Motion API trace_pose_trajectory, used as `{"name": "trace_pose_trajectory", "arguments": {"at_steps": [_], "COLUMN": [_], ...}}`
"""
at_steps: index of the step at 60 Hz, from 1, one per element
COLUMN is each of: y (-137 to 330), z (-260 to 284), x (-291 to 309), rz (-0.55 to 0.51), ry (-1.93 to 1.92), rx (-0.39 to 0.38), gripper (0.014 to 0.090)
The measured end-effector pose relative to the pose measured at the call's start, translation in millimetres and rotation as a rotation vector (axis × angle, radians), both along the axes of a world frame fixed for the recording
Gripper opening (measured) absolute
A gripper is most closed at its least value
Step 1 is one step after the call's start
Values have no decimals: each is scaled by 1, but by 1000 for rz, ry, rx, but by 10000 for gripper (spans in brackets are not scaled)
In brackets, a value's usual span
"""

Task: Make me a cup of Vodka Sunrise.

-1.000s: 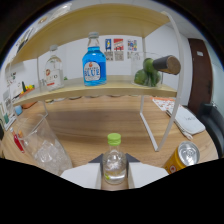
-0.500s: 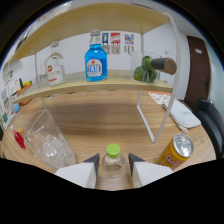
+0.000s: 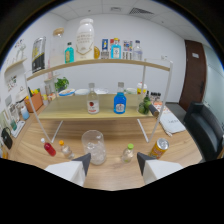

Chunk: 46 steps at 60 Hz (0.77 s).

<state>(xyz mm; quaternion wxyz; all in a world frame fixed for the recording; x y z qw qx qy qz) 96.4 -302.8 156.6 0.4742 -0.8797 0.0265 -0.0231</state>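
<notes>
The gripper (image 3: 113, 165) is seen raised well above a wooden table (image 3: 165, 172) and drawn back from the objects on it, its view angled down across the tabletop toward a two-tier wooden shelf (image 3: 105, 114); the hand carrying it is not shown. Its two white fingers (image 3: 70, 170) are spread wide apart, and nothing is held or touched by them. Just ahead of the gap between the fingers a clear glass cup (image 3: 94, 146) is set upright on the table, with what may be ice inside, though this cannot be made out with certainty. Beside the cup, toward the right finger, a small green-capped bottle (image 3: 128, 153) is placed, and beyond that finger a yellow can (image 3: 159, 148) is seen tilted. Near the left finger a red-filled small bottle (image 3: 48, 148) and an orange-capped small bottle (image 3: 64, 149) are set. On the lower shelf, well beyond the cup, a clear bottle with a red label (image 3: 92, 102) and a blue bottle (image 3: 119, 102) are stood side by side.
</notes>
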Motion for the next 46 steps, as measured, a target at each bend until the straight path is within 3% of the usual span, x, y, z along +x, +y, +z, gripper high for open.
{"name": "trace_pose_trajectory", "arguments": {"at_steps": [19,46], "y": [-36,-44], "z": [3,1], "x": [-43,-62], "rz": [15,29], "ry": [10,20], "rx": [-39,-60], "gripper": [859,858]}}
